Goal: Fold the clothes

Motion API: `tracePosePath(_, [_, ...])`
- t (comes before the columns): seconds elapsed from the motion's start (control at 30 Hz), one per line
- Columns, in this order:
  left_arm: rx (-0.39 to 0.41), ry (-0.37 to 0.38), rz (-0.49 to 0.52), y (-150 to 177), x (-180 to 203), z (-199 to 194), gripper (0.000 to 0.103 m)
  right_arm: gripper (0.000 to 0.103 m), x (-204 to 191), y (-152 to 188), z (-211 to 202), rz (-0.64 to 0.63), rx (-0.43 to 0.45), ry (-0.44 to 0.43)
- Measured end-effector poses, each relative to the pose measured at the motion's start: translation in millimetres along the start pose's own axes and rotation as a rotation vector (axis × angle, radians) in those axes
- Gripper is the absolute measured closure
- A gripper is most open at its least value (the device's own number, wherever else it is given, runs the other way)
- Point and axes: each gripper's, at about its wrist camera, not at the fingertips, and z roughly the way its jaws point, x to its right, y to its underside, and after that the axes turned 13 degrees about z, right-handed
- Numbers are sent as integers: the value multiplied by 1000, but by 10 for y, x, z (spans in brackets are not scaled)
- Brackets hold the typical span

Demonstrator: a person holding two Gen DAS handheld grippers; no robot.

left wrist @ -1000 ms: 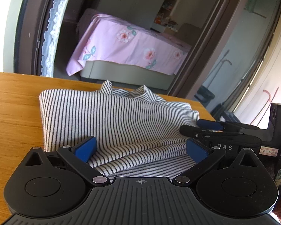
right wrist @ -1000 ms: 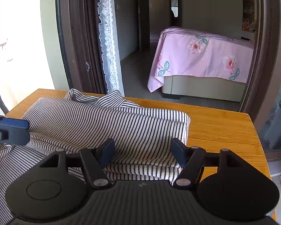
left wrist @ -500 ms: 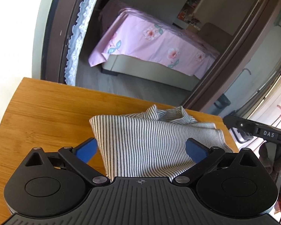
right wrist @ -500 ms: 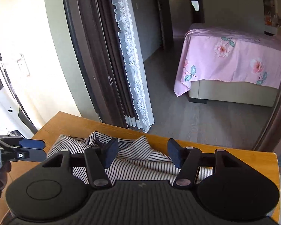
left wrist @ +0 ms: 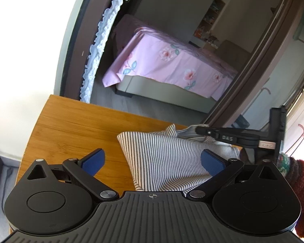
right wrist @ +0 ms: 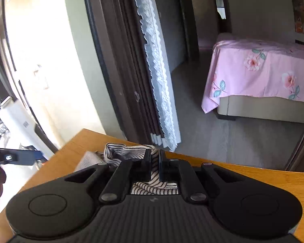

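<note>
The striped garment (left wrist: 172,158), white with thin dark lines, lies folded on the wooden table (left wrist: 75,129), filling the centre of the left wrist view and running off toward 3 o'clock, its crumpled collar end at the far side near 1 o'clock. The left gripper (left wrist: 152,160) hangs over the table with its blue-padded fingers (left wrist: 93,161) spread wide; the pad at 9 o'clock stands over bare wood, the pad at 3 o'clock over the cloth, and nothing is caught between them. In that same view the right gripper (left wrist: 200,130) reaches in from 3 o'clock, its black finger tips at the bunched collar part of the garment. From the right wrist view, the right gripper (right wrist: 155,165) has its black fingers (right wrist: 147,165) drawn almost together, with a strip of the striped garment (right wrist: 123,155) pinched in the narrow gap and more folds heaped just ahead at 11 o'clock. The left gripper (right wrist: 37,155) shows at 9 o'clock of this view as a blue-tipped finger edge-on, well apart from the cloth. Beyond the table (right wrist: 253,174), past a lace curtain (right wrist: 158,70) at 12 o'clock, a bed (right wrist: 261,75) with a pink flowered cover stands at 2 o'clock on a grey floor (right wrist: 233,133).
</note>
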Motion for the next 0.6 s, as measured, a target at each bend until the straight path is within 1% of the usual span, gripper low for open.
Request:
tracePosePath(0.07, [27, 13, -30, -38, -3, -117, 0, 97, -139, 136, -423, -11, -9, -65])
tracePosePath(0.17, [79, 37, -34, -122, 95, -327, 0, 97, -327, 507, -854, -32, -74, -118])
tracePosePath(0.27, [113, 60, -5, -194, 259, -486, 0, 97, -445, 916, -1030, -63, -141, -111])
tracePosePath(0.33, [111, 69, 26, -211, 381, -522, 0, 97, -444, 1122, -1067, -60, -172, -94])
tracePosePath(0.4, [88, 75, 51, -178, 507, -525, 0, 97, -426, 1290, -1088, -43, -212, -87])
tracePosePath(0.5, [34, 78, 75, -81, 634, -492, 0, 96, -413, 1417, -1160, -49, -257, -83])
tracePosePath(0.53, [14, 73, 83, -38, 657, -486, 0, 95, -390, 1391, -1244, -42, -240, -91])
tracePosePath(0.57, [-11, 65, 92, 22, 666, -482, 0, 89, -355, 1347, -1337, -31, -213, -95])
tracePosePath(0.6, [-40, 57, 103, 87, 669, -480, 0, 82, -292, 1255, -1454, -10, -160, -89])
